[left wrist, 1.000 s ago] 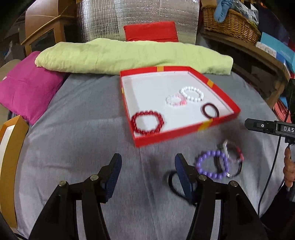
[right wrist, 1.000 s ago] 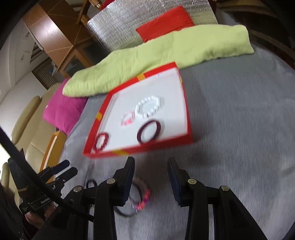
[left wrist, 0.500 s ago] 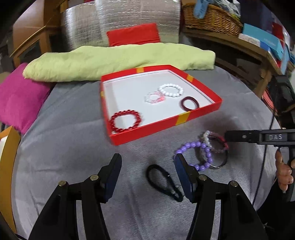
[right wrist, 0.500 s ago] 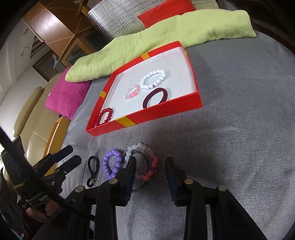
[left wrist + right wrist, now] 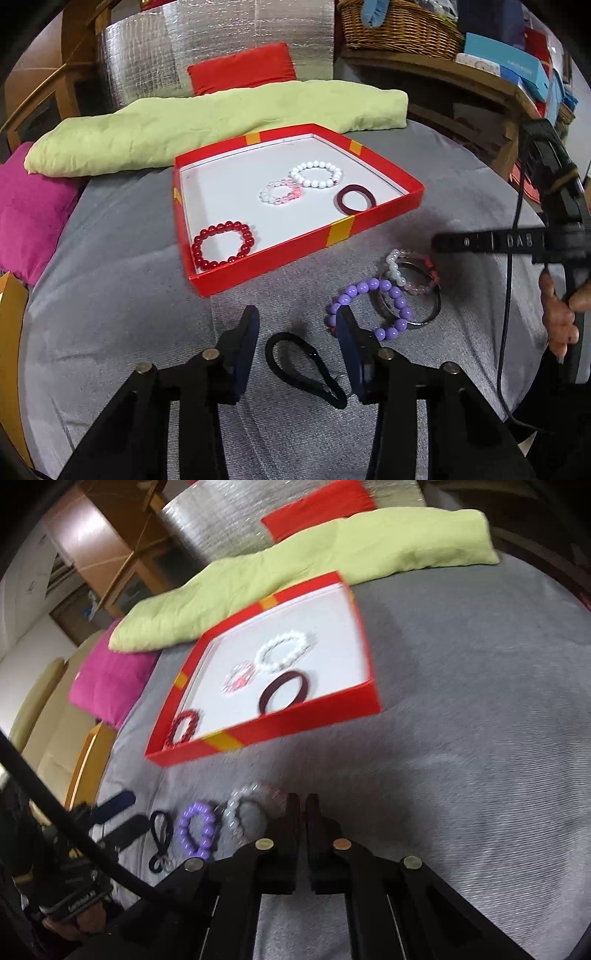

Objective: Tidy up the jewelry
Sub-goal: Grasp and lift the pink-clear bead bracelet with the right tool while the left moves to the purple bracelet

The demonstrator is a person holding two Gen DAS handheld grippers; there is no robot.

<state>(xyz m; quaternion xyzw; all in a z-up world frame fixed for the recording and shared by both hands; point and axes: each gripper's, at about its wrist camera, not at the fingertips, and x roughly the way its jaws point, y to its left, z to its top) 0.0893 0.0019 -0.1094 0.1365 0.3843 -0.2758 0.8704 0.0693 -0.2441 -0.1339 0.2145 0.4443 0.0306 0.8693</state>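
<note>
A black hair tie [image 5: 270, 350] lies on the grey cloth between the fingers of my left gripper [image 5: 297, 317]. Its jaws are closing and the pads stand clear of the tie. To its right lie a purple bead bracelet [image 5: 386, 285], a white-and-pink bead bracelet [image 5: 393, 266] and a metal bangle [image 5: 424, 321]. My right gripper [image 5: 303, 803] is shut at the pink side of that bracelet; whether it pinches anything is hidden. The red box [image 5: 295, 254] holds a red bead bracelet [image 5: 201, 240], a pink one [image 5: 273, 201], a white one [image 5: 316, 164] and a dark ring [image 5: 341, 201].
Behind the box lies a long green cushion [image 5: 221, 122], with a pink cushion [image 5: 29, 214] at the left and a red one [image 5: 240, 68] behind. A wooden shelf with a wicker basket [image 5: 399, 29] stands at the back right. A hand [image 5: 557, 314] holds the right gripper.
The left gripper swung so the hair tie came between its fingers, and its jaws narrowed. The right gripper's jaws went from apart to together by the white-and-pink bracelet.
</note>
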